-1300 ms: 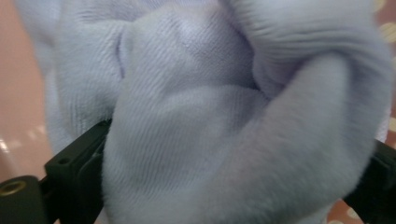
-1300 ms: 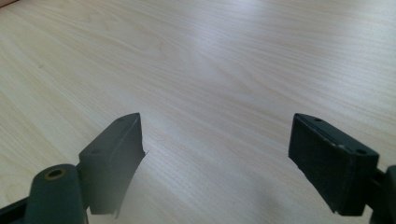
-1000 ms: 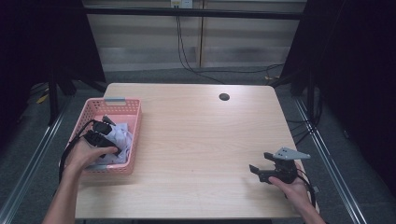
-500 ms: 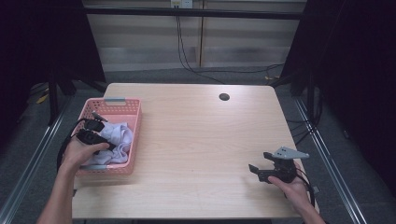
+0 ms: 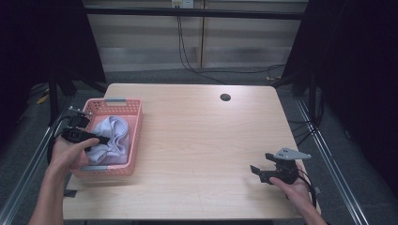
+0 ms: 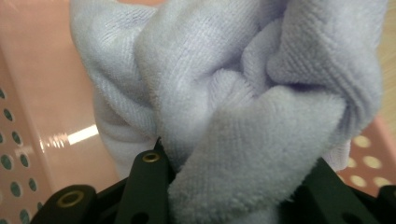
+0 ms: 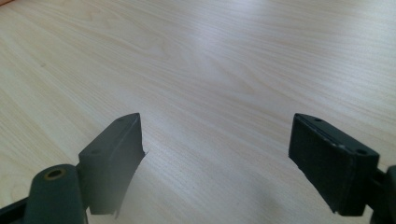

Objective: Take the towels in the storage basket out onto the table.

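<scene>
Your left gripper (image 5: pixel 96 139) has just been closing and is clamped on a thick bunch of the lavender towel (image 6: pixel 243 116) in the pink basket (image 5: pixel 133 136); it's soft, light, floppy, so expect sagging; right gripper (image 7: pixel 215 163) waits with jaws apart over the bare table (image 5: pixel 197 140).

Two hand-held grippers, one working, one idle.
Left gripper (image 5: pixel 94 138) at the near left, jaws just closed, clamped; right gripper (image 5: pixel 263 171) at the near right, jaws wide apart.

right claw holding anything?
No: in the right gripper view the right claw stands open, with bare light wooden table between its jaws.
</scene>
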Demonstrator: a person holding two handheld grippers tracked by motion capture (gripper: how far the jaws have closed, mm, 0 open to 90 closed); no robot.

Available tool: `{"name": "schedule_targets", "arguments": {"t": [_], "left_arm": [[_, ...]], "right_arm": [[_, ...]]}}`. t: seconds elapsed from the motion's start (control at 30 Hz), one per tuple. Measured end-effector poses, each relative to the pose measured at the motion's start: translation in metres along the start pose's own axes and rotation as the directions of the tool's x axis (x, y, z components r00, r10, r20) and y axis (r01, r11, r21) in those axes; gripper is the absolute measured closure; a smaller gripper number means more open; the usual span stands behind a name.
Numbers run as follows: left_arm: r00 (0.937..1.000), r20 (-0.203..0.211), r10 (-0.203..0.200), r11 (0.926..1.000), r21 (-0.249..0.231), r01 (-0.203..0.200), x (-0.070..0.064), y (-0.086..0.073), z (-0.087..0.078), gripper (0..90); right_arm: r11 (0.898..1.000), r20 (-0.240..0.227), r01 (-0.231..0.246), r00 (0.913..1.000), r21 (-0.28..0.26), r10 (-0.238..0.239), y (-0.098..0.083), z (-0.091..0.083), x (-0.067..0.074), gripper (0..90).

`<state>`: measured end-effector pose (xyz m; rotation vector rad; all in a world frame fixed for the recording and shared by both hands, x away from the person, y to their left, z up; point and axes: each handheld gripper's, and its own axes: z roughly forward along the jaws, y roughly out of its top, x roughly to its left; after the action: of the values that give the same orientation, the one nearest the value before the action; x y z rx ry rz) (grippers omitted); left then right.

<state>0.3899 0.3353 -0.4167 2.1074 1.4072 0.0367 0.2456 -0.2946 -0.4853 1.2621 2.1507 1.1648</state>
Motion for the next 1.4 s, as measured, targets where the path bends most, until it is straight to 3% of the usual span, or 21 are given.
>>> {"name": "schedule_targets", "arguments": {"t": [0.07,0.2,0.3,0.83,1.2,1.4], "left_arm": [[0.9992,0.022,0.033,0.9995,-0.001,-0.033,0.0,0.001,-0.007,64.0],[0.9993,0.034,0.016,0.9976,-0.068,-0.014,-0.003,0.004,-0.019,63.9],[0.9988,0.042,0.025,0.9944,-0.104,-0.021,-0.004,0.006,-0.029,63.9],[0.9949,0.078,0.065,0.9794,-0.196,-0.048,-0.018,0.024,-0.065,63.8],[0.9927,0.066,0.101,0.964,-0.253,-0.081,-0.029,0.034,-0.089,63.5],[0.9899,0.071,0.122,0.951,-0.294,-0.096,-0.035,0.038,-0.101,63.5]], "right_arm": [[1.0,0.001,0.002,1.0,-0.001,-0.002,0.0,0.0,0.0,17.4],[1.0,-0.001,-0.004,1.0,-0.001,0.004,0.0,-0.001,0.0,17.3],[1.0,0.0,-0.005,1.0,0.0,0.005,0.0,0.0,0.0,17.3],[1.0,-0.005,-0.006,1.0,-0.002,0.006,0.0,-0.002,-0.001,17.3],[1.0,-0.016,-0.007,0.9999,-0.028,0.007,0.001,-0.005,-0.001,17.3],[0.999,-0.031,-0.01,0.9995,-0.05,0.009,0.002,-0.008,-0.001,16.1]]}}
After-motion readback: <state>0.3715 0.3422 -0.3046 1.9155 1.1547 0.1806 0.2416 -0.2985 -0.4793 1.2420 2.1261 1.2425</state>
